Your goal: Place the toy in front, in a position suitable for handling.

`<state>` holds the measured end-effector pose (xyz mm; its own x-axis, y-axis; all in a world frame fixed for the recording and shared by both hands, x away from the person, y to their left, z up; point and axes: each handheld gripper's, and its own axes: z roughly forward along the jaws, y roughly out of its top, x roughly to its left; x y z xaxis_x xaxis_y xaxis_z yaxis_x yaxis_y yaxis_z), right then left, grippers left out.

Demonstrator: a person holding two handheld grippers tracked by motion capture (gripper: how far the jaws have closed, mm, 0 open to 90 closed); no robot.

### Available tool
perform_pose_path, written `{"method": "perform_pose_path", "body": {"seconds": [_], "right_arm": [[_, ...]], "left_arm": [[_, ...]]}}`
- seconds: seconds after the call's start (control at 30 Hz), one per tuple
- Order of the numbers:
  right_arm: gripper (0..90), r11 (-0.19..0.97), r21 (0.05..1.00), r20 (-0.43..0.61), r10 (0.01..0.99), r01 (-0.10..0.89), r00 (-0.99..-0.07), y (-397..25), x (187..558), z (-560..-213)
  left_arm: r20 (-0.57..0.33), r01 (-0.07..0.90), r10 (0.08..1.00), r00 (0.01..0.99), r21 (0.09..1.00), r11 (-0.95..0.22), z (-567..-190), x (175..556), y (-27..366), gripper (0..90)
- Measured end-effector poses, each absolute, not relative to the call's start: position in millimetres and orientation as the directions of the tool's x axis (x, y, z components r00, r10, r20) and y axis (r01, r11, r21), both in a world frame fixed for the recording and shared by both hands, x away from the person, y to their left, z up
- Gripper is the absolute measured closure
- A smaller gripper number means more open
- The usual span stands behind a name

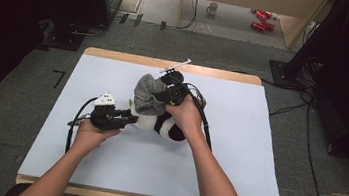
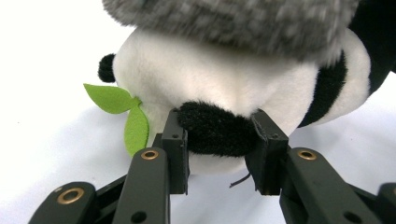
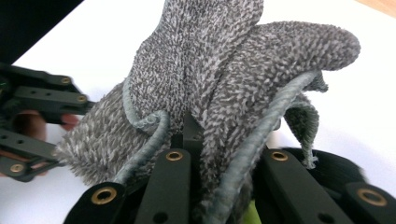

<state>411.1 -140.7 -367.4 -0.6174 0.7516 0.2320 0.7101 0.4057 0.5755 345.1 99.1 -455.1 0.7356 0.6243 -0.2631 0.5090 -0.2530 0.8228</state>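
A black-and-white plush panda [image 1: 161,124] lies on the white table cover [image 1: 236,151] near the middle. A grey fuzzy cloth [image 1: 147,94] is draped over it. My left gripper [image 1: 127,118] is shut on a black limb of the panda [image 2: 217,133], with a green felt leaf [image 2: 123,112] beside it. My right gripper [image 1: 167,94] is shut on a bunched fold of the grey cloth [image 3: 224,84], holding it up over the panda. In the right gripper view the left gripper [image 3: 32,116] shows at the left edge.
The table cover spreads wide to the left, right and front of the toy. Cables [image 1: 204,124] trail from both grippers. Beyond the table's far edge are grey floor, dark equipment, a mug [image 1: 212,8] and red cans [image 1: 262,19].
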Motion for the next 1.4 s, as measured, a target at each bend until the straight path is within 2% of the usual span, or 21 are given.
{"method": "perform_pose_path", "body": {"seconds": [0.13,0.27,0.4,0.6,0.8,0.93,1.07,1.2,1.3,1.4], "right_arm": [[79.8,0.402,0.552,0.192,0.792,0.73,-0.58,-156.9,416.5,-368.9],[79.8,0.341,0.524,0.22,0.831,0.781,-0.51,-177.9,421.8,-376.3],[79.8,0.3,0.543,0.217,0.853,0.784,-0.476,-189.0,422.7,-373.2],[80.0,0.275,0.645,0.25,0.806,0.713,-0.537,-176.6,411.5,-341.5],[80.1,0.295,0.687,0.257,0.756,0.664,-0.602,-151.8,400.6,-322.5],[80.0,0.292,0.7,0.31,0.698,0.651,-0.646,-132.9,396.6,-318.3],[80.0,0.316,0.678,0.353,0.652,0.664,-0.671,-111.6,396.0,-325.3],[80.0,0.398,0.601,0.334,0.663,0.693,-0.67,-96.6,399.7,-351.1],[80.0,0.446,0.564,0.276,0.691,0.695,-0.668,-97.4,402.1,-368.3],[79.8,0.422,0.563,0.291,0.704,0.711,-0.648,-109.6,406.9,-371.2]], "left_arm": [[-0.264,0.51,0.622,0.737,0.822,-0.256,-455.3,345.0,99.6,64.3],[-0.263,0.504,0.617,0.742,0.826,-0.253,-454.8,344.3,99.0,64.3],[-0.256,0.496,0.615,0.746,0.83,-0.255,-454.0,343.4,98.5,64.3],[-0.264,0.503,0.62,0.739,0.828,-0.247,-451.8,342.4,98.3,64.5],[-0.258,0.499,0.627,0.735,0.833,-0.241,-450.3,341.5,96.6,64.7],[-0.259,0.499,0.627,0.734,0.832,-0.241,-450.0,341.4,96.6,64.7],[-0.251,0.493,0.627,0.737,0.835,-0.245,-449.2,341.2,96.4,64.7],[-0.252,0.494,0.628,0.736,0.835,-0.244,-448.3,340.7,96.3,64.6],[-0.26,0.511,0.627,0.734,0.82,-0.258,-449.2,342.2,96.8,64.7],[-0.261,0.507,0.626,0.735,0.825,-0.251,-449.6,342.4,96.3,64.8]]}}
